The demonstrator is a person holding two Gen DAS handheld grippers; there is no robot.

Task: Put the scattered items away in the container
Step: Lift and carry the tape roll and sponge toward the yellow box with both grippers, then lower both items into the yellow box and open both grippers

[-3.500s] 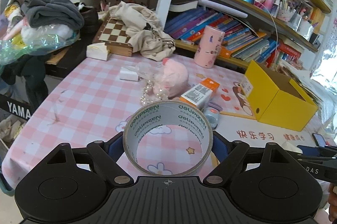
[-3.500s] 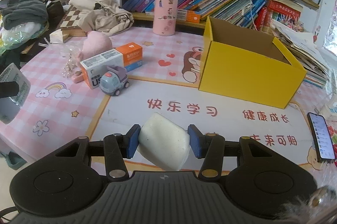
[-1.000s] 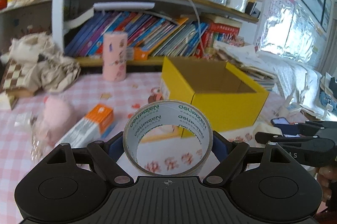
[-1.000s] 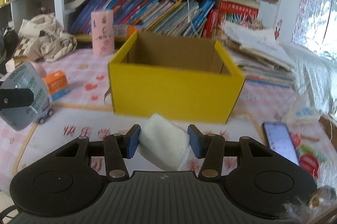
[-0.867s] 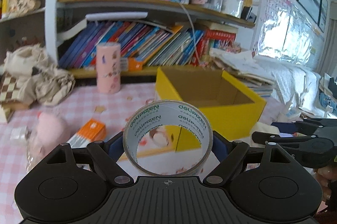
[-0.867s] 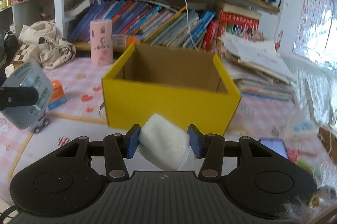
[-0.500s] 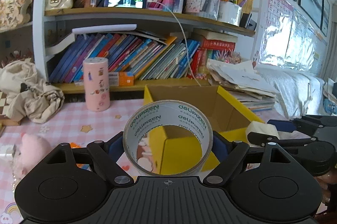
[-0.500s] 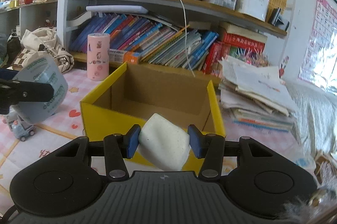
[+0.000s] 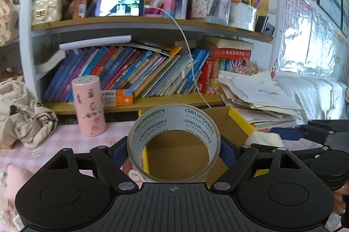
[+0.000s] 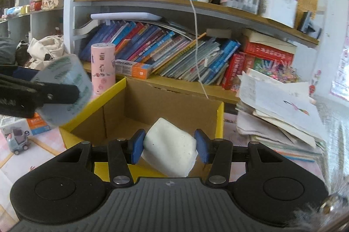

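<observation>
My left gripper [image 9: 173, 147] is shut on a roll of clear tape [image 9: 174, 120] and holds it over the near left edge of the open yellow cardboard box [image 9: 241, 120]. My right gripper [image 10: 169, 147] is shut on a white sponge block [image 10: 170, 151] and holds it above the box's [image 10: 117, 90] open top near its front wall. The left gripper with the tape roll [image 10: 65, 88] shows at the left of the right wrist view. The right gripper with the white block [image 9: 262, 138] shows at the right of the left wrist view. The box floor looks bare.
A pink cylinder [image 9: 89, 105] stands behind the box on the pink checked table. A toy car [image 10: 18, 140] and an orange-white carton [image 10: 35, 123] lie left of the box. Bookshelves stand behind; a paper stack [image 10: 279, 110] lies to the right; crumpled cloth [image 9: 24, 116] lies at the left.
Both grippers have moved forward and up from the table's near side until they hang over the yellow box, each still gripping its item.
</observation>
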